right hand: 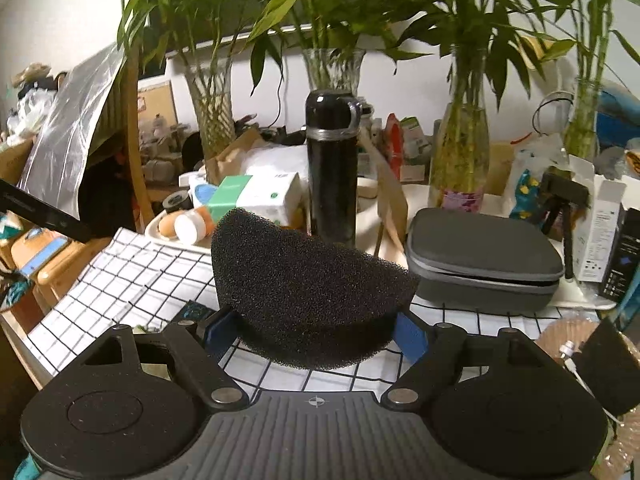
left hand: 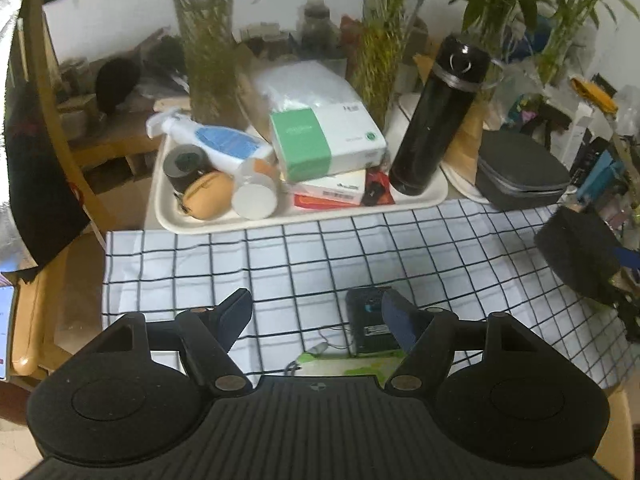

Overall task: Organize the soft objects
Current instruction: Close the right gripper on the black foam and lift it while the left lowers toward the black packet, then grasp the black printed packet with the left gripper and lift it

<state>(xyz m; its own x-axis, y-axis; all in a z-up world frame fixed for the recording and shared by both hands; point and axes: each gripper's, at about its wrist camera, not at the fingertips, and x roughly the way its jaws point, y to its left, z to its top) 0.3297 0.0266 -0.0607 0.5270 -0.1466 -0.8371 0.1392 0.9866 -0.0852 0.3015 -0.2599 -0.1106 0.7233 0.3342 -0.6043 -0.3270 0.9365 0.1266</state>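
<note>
Black sponge [right hand: 308,292] clamped between right gripper [right hand: 316,330] jaws, bowed upward, lifted above checked cloth [right hand: 120,276]. Judged light, squashy; edge hold suits. Left gripper [left hand: 316,316] spread, nothing held.

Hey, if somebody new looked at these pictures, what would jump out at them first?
The big black foam sponge, bowed between the right gripper jaws over the checked cloth. Next, the tall black flask standing just behind it, with leafy stems in glass vases along the back. The left gripper is open over the cloth.
</note>
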